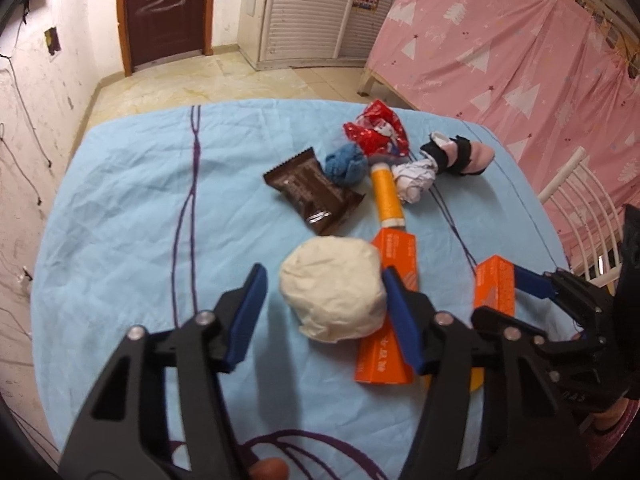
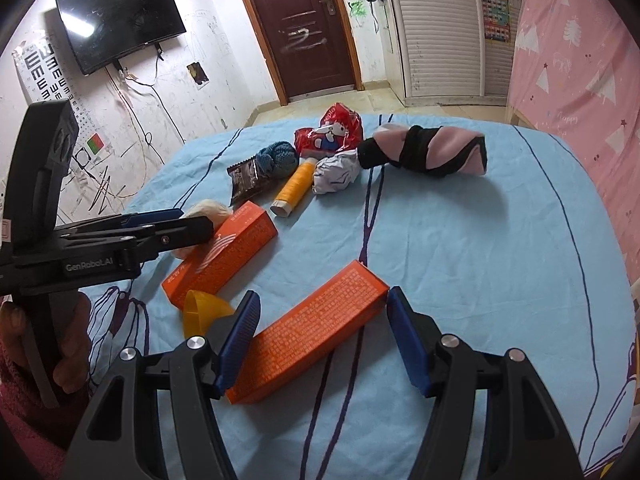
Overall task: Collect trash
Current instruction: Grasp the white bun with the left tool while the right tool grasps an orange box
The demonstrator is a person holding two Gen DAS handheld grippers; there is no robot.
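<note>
My left gripper is open, its jaws on either side of a cream crumpled ball on the blue tablecloth; the right pad is close to it or touching. My right gripper is open around an orange box, jaws apart from it. A second orange box lies to its left. Farther back lie a brown snack wrapper, a white crumpled paper, a red wrapper, a blue knit ball and an orange thread spool.
A pink and black sock bundle lies at the back right. A yellow plastic piece sits by the near orange box. The round table's edge curves at the far side. A pink curtain and a white chair stand to the right.
</note>
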